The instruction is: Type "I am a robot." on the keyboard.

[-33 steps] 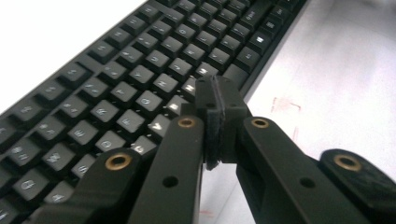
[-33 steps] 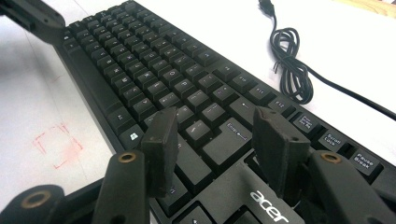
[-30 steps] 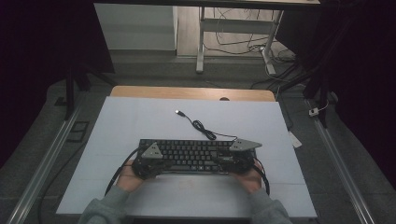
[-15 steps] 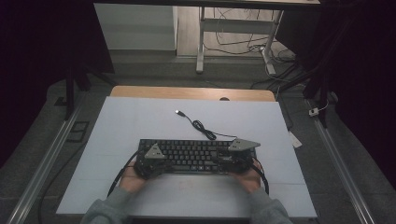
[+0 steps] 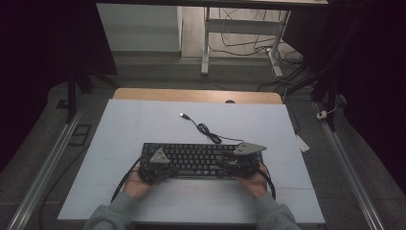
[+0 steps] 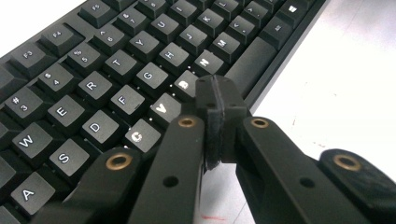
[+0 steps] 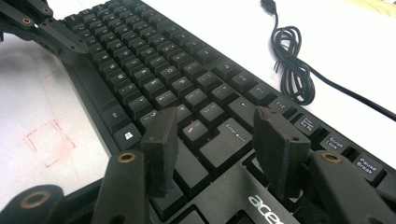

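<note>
A black keyboard (image 5: 198,157) lies on the white mat, close to the person's side. My left gripper (image 5: 157,165) sits at its left end, my right gripper (image 5: 243,162) at its right end. In the left gripper view the left gripper (image 6: 215,92) is shut with nothing between the pads, its tip just over the B key (image 6: 184,84) by the space bar (image 6: 252,60). In the right gripper view the right gripper (image 7: 217,123) stands open above the Enter key (image 7: 231,140), its fingers (image 7: 161,140) apart and holding nothing. Whether either tip touches a key I cannot tell.
The keyboard's black cable (image 5: 208,132) coils behind it and ends in a loose USB plug (image 5: 183,115) on the mat (image 5: 143,120). A faint red square (image 7: 49,136) is drawn on the mat in front of the keyboard. A wooden table edge (image 5: 196,95) runs at the back.
</note>
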`<move>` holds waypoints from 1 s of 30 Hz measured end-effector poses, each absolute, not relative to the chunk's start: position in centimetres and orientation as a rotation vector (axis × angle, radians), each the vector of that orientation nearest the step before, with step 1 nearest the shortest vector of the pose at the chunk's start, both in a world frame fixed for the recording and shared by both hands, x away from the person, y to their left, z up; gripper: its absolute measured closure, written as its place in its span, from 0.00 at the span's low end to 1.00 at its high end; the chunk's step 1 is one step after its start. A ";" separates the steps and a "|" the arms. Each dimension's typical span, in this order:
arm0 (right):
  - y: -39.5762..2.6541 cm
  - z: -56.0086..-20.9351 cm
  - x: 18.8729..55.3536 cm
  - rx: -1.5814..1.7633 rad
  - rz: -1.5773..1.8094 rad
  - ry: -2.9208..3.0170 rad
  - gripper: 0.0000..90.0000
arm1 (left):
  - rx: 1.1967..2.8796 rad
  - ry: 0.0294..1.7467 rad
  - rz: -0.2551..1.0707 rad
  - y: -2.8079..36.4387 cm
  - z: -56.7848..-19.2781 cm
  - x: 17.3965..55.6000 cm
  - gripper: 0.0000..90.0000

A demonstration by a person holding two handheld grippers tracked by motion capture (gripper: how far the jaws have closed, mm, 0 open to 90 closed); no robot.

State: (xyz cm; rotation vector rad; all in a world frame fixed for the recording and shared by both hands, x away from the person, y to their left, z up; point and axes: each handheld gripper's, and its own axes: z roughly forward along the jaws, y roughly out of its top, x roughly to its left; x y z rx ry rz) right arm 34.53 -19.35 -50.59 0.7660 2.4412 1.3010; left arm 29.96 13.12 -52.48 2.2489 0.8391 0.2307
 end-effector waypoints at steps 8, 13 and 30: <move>-19.2 -50.6 34.6 0.759 1.295 2.442 0.56 | 2.211 0.825 0.272 13.4 -51.6 29.6 0.99; -19.2 -50.7 34.6 0.757 1.286 2.446 0.56 | 2.123 0.873 0.286 14.4 -50.6 29.5 0.99; -19.0 -50.8 34.6 0.743 1.283 2.449 0.55 | 1.971 1.013 0.333 17.3 -49.4 29.7 0.52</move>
